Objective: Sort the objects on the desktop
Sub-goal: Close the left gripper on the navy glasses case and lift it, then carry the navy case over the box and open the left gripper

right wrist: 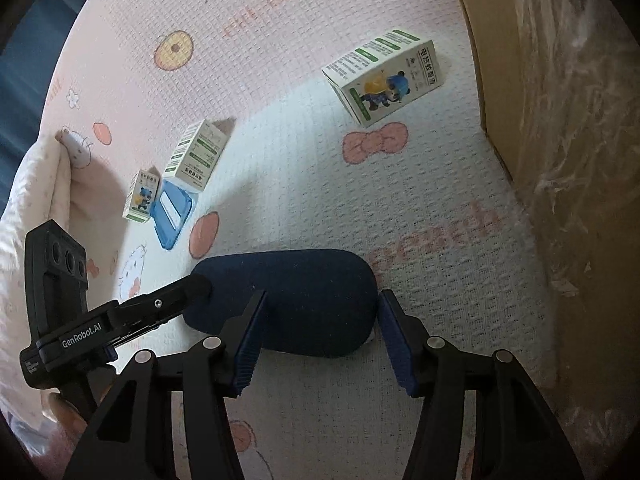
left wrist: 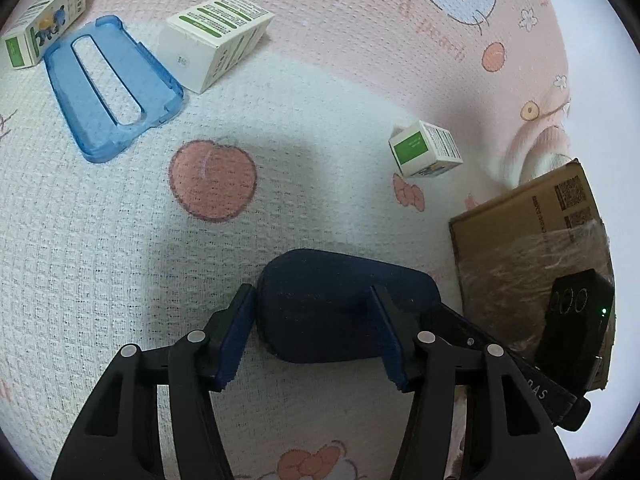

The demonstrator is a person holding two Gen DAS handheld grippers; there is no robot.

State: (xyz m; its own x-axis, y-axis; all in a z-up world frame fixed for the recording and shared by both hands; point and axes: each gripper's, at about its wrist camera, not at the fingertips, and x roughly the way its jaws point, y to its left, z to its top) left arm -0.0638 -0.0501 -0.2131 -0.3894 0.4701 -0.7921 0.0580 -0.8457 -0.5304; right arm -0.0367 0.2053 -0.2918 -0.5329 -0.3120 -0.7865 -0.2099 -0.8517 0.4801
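Note:
A dark navy oblong case (left wrist: 328, 300) (right wrist: 304, 292) lies flat on the printed blanket. My left gripper (left wrist: 314, 340) is open. Its left pad stands beside the case's left end and its right finger crosses in front of the case. My right gripper (right wrist: 322, 344) is open too, with its right pad at the case's right end and its left finger in front of the case. Each gripper shows in the other's view, the right gripper (left wrist: 444, 312) at the case's right end and the left gripper (right wrist: 196, 284) at its left end. I see no pad squeezing the case.
A clear blue phone case (left wrist: 108, 88) (right wrist: 172, 208) lies between two white-and-green boxes (left wrist: 218, 36) (left wrist: 44, 28). A third small box (left wrist: 426, 150) (right wrist: 384, 80) lies apart. A plastic-wrapped cardboard box (left wrist: 520, 232) (right wrist: 552, 140) walls off the right side.

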